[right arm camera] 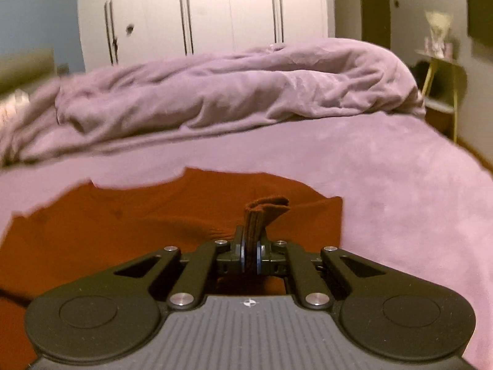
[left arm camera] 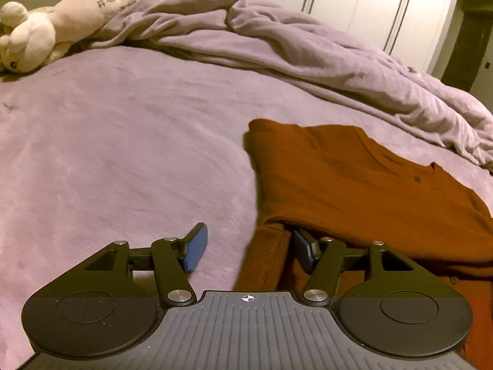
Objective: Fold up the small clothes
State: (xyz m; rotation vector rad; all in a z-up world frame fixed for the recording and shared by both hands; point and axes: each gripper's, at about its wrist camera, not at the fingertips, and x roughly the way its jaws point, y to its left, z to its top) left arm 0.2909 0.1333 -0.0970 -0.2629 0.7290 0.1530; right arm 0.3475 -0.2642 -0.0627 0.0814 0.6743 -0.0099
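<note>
Your left gripper [left arm camera: 248, 248] is released, its jaws spread wide. The left blue pad [left arm camera: 194, 248] hangs over bare bedspread [left arm camera: 123, 141], while the right pad sits against the near fold of the rust-orange sweater [left arm camera: 354, 185], partly tucked beneath the folded upper layer. A ribbed sleeve [left arm camera: 265, 256] of the same garment runs up between the two fingers without either one pressing on it.

Your right gripper [right arm camera: 250, 257] is clenched on a ribbed cuff [right arm camera: 262, 215] of the sweater [right arm camera: 123, 231]; the jaws stand nearly together with the knit pinched between them, and the cuff's end sticks up above the fingertips, curled open at the top. That view is somewhat blurred, so the far edge of the garment reads as ragged.

The sweater lies flat on the purple bedspread, partly folded, with a small dark button near its neckline facing up in your left view. It sits toward the near side of the bed, with open bedspread to its left. Behind it, across the bed's far side, a rumpled lilac duvet [left arm camera: 292, 52] is heaped. A cream plush toy [left arm camera: 61, 27] lies at the bed's far left corner, touching the duvet. White wardrobe doors [right arm camera: 200, 15] stand beyond the bed.
</note>
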